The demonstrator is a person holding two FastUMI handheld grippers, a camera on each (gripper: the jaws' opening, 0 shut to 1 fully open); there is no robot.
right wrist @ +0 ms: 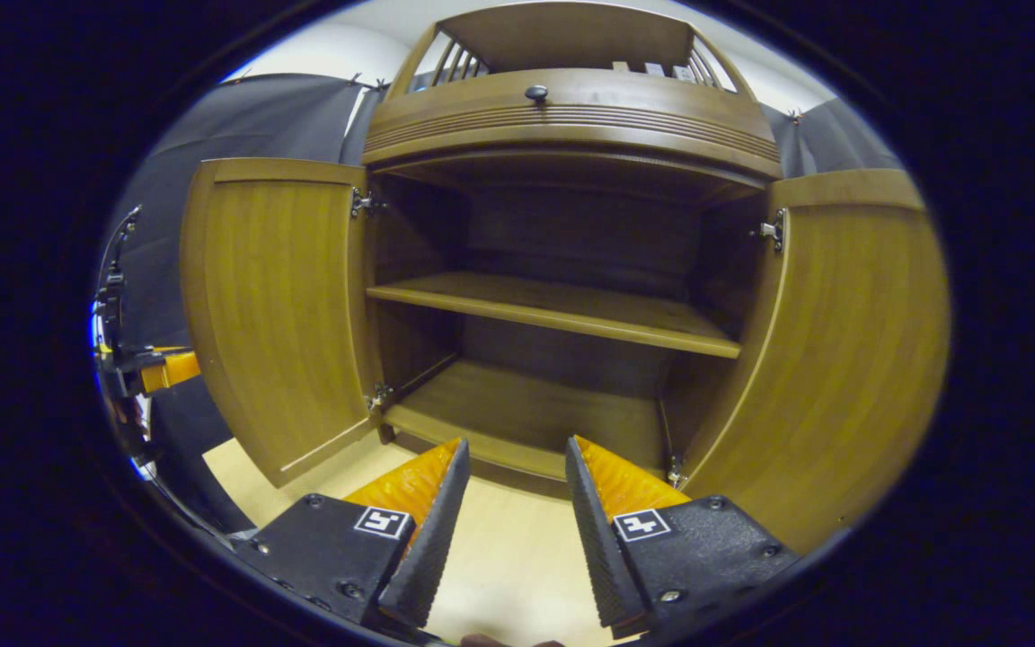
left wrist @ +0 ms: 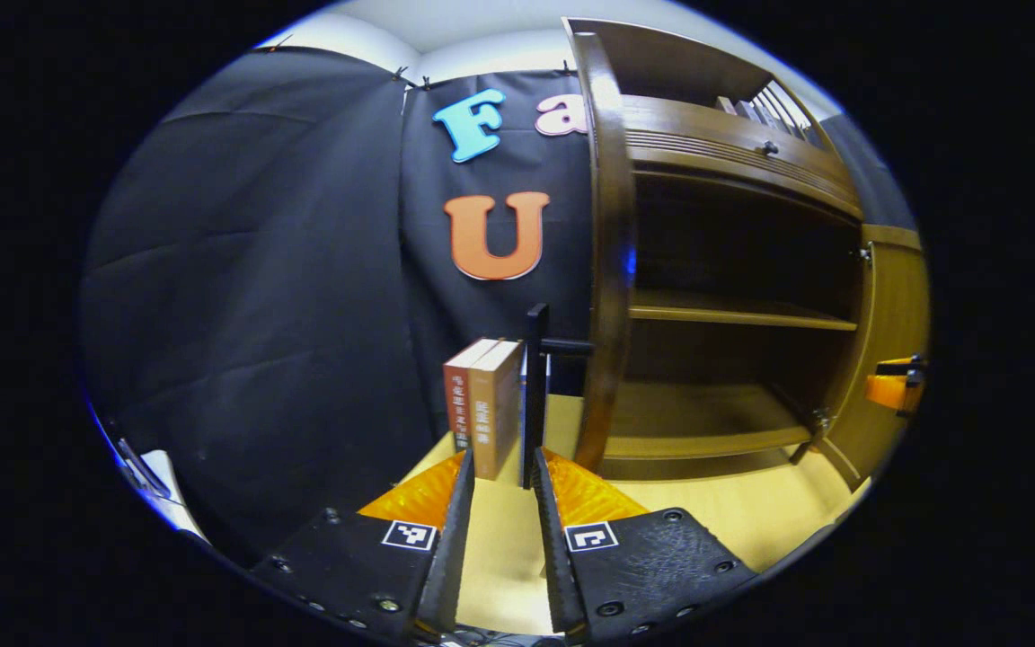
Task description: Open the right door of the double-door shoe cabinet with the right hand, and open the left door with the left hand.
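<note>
Shoe cabinet (right wrist: 571, 117): stands on the pale wooden desk (right wrist: 517, 557), seen head-on in the right gripper view; in the left gripper view it fills the right half, seen from its left side.
Left door (right wrist: 275, 314): swung wide open, its inner face turned to the camera in the right gripper view, hanging on two metal hinges; in the left gripper view it shows edge-on as a curved dark strip (left wrist: 612, 270).
Right door (right wrist: 841, 341): also swung wide open, hinged at the cabinet's right wall, its lower corner near the right tongs.
Interior: one middle shelf (right wrist: 562, 310) and a bottom board (right wrist: 526, 413), both bare, with a dark back panel.
Top of cabinet: a curved drawer front with a small round knob (right wrist: 536, 92), and a railed gallery above it.
Left tongs (left wrist: 504, 503): apart, holding nothing, hovering low over the desk to the left of the cabinet, aimed at the books.
Right tongs (right wrist: 508, 494): apart, holding nothing, low over the desk in front of the open cabinet, aimed between the two doors.
Books (left wrist: 483, 404): two of them upright on the desk just beside a black bookend (left wrist: 536, 386), near the left door's edge.
Backdrop: black cloth wall (left wrist: 257, 270) behind and to the left of the cabinet.
</note>
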